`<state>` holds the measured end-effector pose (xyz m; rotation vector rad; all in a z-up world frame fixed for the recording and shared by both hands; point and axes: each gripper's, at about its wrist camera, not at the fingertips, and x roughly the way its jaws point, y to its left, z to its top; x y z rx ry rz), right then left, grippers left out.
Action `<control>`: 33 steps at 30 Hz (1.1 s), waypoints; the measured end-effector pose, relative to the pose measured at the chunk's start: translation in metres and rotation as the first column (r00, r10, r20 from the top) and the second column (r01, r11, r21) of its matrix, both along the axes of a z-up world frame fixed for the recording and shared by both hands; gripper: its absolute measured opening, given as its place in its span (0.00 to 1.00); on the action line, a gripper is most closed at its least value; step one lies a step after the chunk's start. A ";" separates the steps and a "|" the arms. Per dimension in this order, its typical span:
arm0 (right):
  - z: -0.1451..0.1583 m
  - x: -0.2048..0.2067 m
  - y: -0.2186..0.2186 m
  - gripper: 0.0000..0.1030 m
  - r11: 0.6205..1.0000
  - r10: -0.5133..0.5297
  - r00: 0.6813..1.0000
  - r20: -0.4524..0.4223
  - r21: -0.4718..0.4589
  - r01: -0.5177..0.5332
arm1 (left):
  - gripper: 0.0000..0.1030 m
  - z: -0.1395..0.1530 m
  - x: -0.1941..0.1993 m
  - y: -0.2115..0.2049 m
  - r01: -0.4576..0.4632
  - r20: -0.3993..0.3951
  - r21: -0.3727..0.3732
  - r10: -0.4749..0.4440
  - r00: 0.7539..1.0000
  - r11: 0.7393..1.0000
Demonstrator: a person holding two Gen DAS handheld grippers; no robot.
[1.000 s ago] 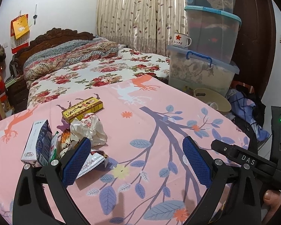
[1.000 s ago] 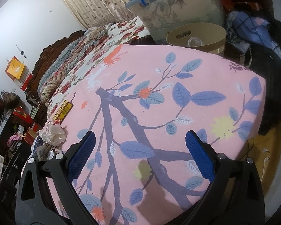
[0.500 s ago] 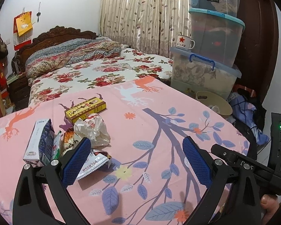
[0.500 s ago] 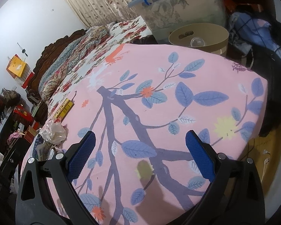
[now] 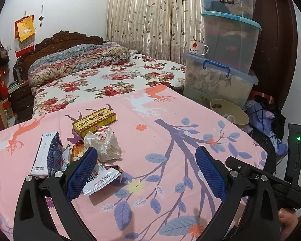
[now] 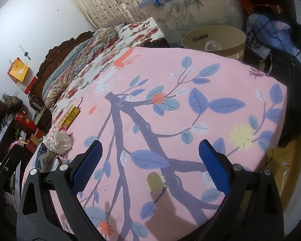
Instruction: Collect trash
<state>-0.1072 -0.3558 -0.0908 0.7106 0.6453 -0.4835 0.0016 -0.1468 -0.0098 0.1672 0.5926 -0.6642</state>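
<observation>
Trash pile on pink cloth, both grippers' jaws spread wide, holding nothing

Left gripper slightly higher, farther back.

The left claw's near finger covers part of the silver wrapper and the orange packet. In the right wrist view, the blue-and-white carton is mostly hidden behind the crumpled bag, its print unreadable. The bin's contents are unclear.
</observation>
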 end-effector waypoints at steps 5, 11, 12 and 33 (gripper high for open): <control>-0.001 0.000 -0.001 0.93 1.000 0.001 1.000 -0.001 0.003 -0.001 | 0.91 0.000 0.001 0.001 -0.002 -0.016 0.000 0.002 1.000 1.000; -0.004 0.002 0.000 0.93 1.000 0.011 1.000 -0.009 0.008 -0.011 | 0.91 0.000 0.005 0.004 -0.010 -0.028 -0.006 0.010 1.000 1.000; -0.004 0.003 0.001 0.93 1.000 0.013 1.000 -0.010 0.009 -0.013 | 0.91 -0.001 0.006 0.004 -0.011 -0.029 -0.004 0.011 1.000 1.000; -0.005 0.007 0.002 0.93 1.000 0.025 1.000 -0.013 0.013 -0.025 | 0.91 -0.010 0.013 0.005 -0.026 -0.048 0.010 0.027 0.998 1.000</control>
